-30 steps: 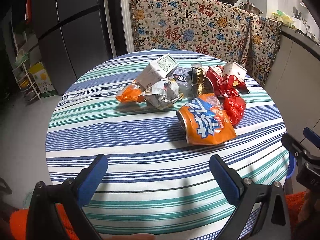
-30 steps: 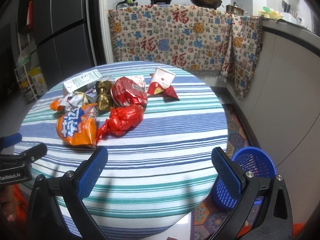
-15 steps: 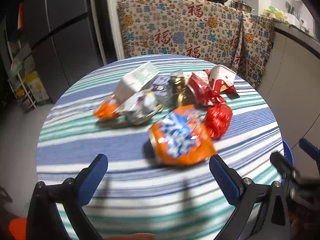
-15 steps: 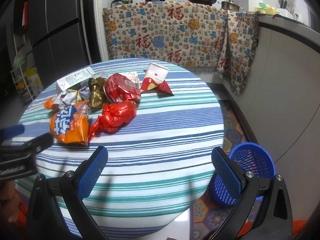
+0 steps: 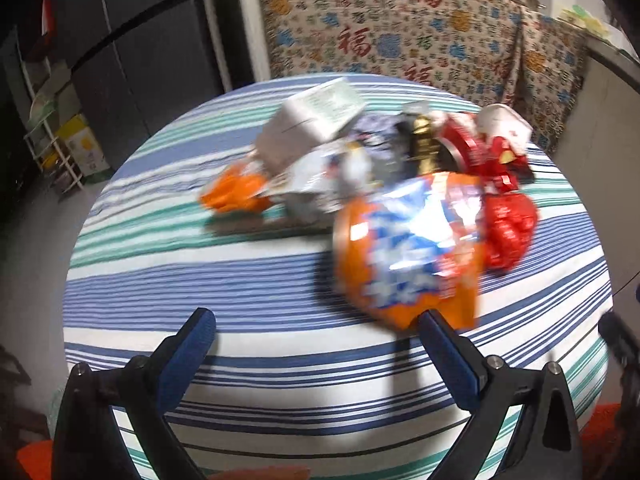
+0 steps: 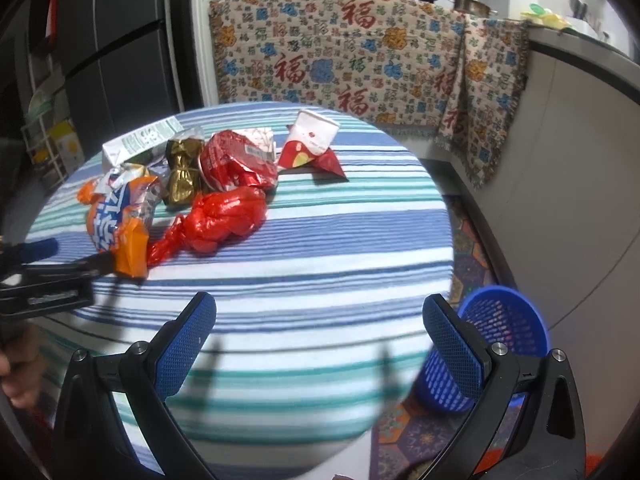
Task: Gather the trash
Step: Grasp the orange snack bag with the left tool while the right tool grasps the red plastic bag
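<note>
The orange snack bag (image 5: 408,252) lies nearest the left gripper (image 5: 316,324), touching the red plastic bag (image 6: 224,216). It looks light, crinkly and slippery; pinch its flattened near edge. Both grippers, including the right gripper (image 6: 320,320), gape empty.

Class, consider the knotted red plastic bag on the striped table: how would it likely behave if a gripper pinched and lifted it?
The red plastic bag looks crinkled and thin, so it probably crumples and weighs little. Its twisted tail would likely dangle. Its glossy film may slip.
</note>
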Demonstrator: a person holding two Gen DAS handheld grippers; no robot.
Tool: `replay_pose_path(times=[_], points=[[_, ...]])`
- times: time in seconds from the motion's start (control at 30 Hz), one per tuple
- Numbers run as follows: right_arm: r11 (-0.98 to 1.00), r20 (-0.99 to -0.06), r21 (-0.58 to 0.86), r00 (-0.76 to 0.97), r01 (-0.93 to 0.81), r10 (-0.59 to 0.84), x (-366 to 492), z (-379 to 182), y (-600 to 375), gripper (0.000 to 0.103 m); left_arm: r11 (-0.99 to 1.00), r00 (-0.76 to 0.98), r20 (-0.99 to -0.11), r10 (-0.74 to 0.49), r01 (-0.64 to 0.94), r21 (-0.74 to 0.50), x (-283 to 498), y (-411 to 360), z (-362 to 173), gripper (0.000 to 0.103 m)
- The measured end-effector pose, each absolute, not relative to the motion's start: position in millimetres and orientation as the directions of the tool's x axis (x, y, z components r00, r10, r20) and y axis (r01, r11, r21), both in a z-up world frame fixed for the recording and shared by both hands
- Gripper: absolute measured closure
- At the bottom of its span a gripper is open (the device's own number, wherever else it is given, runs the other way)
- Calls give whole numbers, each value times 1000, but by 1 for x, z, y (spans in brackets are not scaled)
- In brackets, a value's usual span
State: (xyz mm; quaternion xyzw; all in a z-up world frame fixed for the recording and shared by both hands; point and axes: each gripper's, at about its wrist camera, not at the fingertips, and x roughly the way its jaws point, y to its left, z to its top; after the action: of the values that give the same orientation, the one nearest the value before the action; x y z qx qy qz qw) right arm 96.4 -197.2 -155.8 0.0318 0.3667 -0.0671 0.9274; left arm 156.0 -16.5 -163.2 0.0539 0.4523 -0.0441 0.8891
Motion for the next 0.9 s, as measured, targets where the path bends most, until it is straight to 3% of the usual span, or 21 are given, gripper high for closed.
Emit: replay_pose_path(times=[0.23, 0.33, 0.53, 0.63, 0.7, 0.9], points=[[990, -717, 127, 696, 64, 47, 149, -161, -190, 3, 994, 554, -831, -48, 107, 13, 154, 6, -178, 0], [975, -735, 220, 663, 33, 144, 176, -167, -186, 16, 994, 564, -825, -47, 109, 17, 151, 5, -178, 0], [942, -751, 337, 605, 7, 264, 218, -182, -180, 17, 995, 582, -811, -51, 104, 12, 150, 12, -179, 0], [951, -755, 309, 602, -22, 259, 222, -182, -174, 24, 997, 577, -816, -39, 83, 11, 151, 12, -178, 0], [946, -746, 320, 598, -62, 291, 222, -180, -172, 46, 997, 575, -818, -31, 72, 12, 153, 11, -178, 0], [959, -782, 265, 560, -101, 275, 199, -171, -195, 47, 994, 572, -818, -63, 110, 0, 154, 12, -177, 0]])
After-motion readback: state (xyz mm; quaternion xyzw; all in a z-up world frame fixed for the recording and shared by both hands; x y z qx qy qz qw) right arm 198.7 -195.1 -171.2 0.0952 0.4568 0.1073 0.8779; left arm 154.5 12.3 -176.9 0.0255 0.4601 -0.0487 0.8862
